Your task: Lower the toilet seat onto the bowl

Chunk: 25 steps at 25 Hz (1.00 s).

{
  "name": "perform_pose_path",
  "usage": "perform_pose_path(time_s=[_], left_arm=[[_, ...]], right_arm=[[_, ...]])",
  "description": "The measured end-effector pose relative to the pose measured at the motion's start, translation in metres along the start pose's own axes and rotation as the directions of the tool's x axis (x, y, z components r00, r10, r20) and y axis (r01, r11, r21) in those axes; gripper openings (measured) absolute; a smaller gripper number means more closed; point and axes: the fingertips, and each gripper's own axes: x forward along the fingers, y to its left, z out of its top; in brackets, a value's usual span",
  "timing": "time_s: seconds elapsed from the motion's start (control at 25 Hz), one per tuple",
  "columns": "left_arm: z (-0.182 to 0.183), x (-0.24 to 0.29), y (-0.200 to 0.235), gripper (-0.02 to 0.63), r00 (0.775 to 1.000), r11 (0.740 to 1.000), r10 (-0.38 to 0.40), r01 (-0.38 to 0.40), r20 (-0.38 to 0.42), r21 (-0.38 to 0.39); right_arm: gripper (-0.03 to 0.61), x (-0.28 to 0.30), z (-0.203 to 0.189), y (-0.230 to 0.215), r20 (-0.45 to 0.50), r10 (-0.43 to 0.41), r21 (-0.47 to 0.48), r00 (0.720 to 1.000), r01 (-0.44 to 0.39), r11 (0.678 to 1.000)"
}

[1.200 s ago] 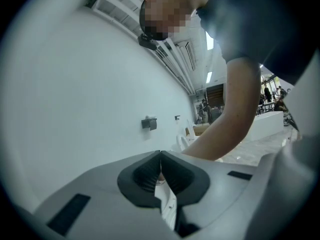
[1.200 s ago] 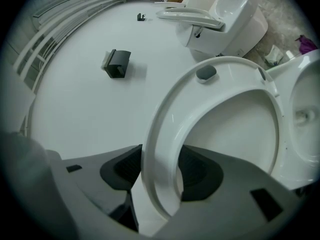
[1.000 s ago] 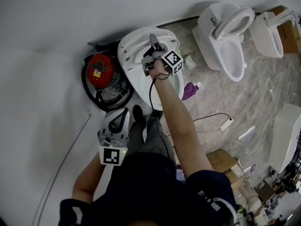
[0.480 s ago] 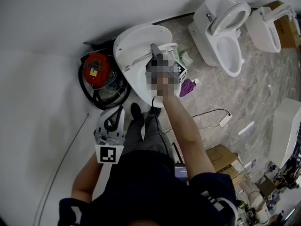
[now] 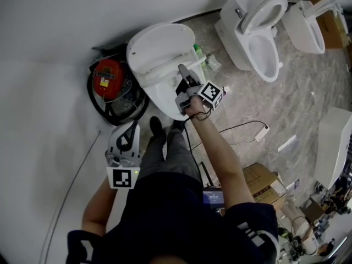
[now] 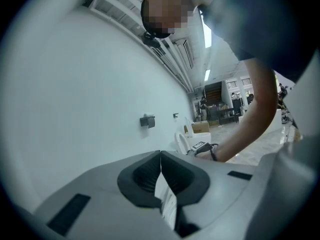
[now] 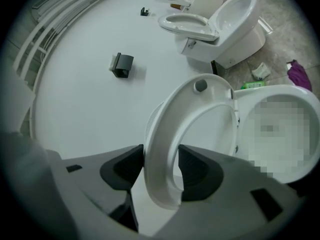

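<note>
Wall point(image 5: 49, 32) and grey marbled floor point(image 5: 308, 109) bound the scene. In the right gripper view the toilet seat point(image 7: 156, 139) stands half raised on edge, with its hinge at 3 o'clock, its free end at 7 o'clock and its long axis running between them. The right gripper point(image 7: 161, 166) is clamped across that free end. The bowl point(image 7: 260, 91) lies open at 4 o'clock. Only the head view shows the red canister point(image 5: 107, 77) crowding the bowl's 9 o'clock and the freer floor at 3 o'clock. The left gripper point(image 6: 161, 159), jaws together and empty, hangs beside the wall.
</note>
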Motion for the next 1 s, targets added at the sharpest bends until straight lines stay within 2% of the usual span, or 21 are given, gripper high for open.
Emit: perform_pose_path(time_s=[0.36,0.84,1.0], left_arm=[[-0.003,-0.001,-0.013,0.025,1.000,1.000,-0.016,0.016,0.000,-0.012],[-0.006,-0.004,-0.031,0.025,0.999,0.999,-0.040,0.041,0.010,-0.007],[-0.012,-0.005,-0.035,0.025,0.998,0.998,-0.060,0.060,-0.017,0.011]], right_arm=[[0.227,-0.056,-0.007,-0.034,-0.006,-0.108,-0.031,0.994,0.108,0.994],[0.218,-0.113,-0.015,-0.082,-0.003,-0.237,-0.036,0.972,0.236,0.971],[0.210,-0.129,-0.017,-0.099,0.001,-0.273,-0.031,0.962,0.273,0.961]])
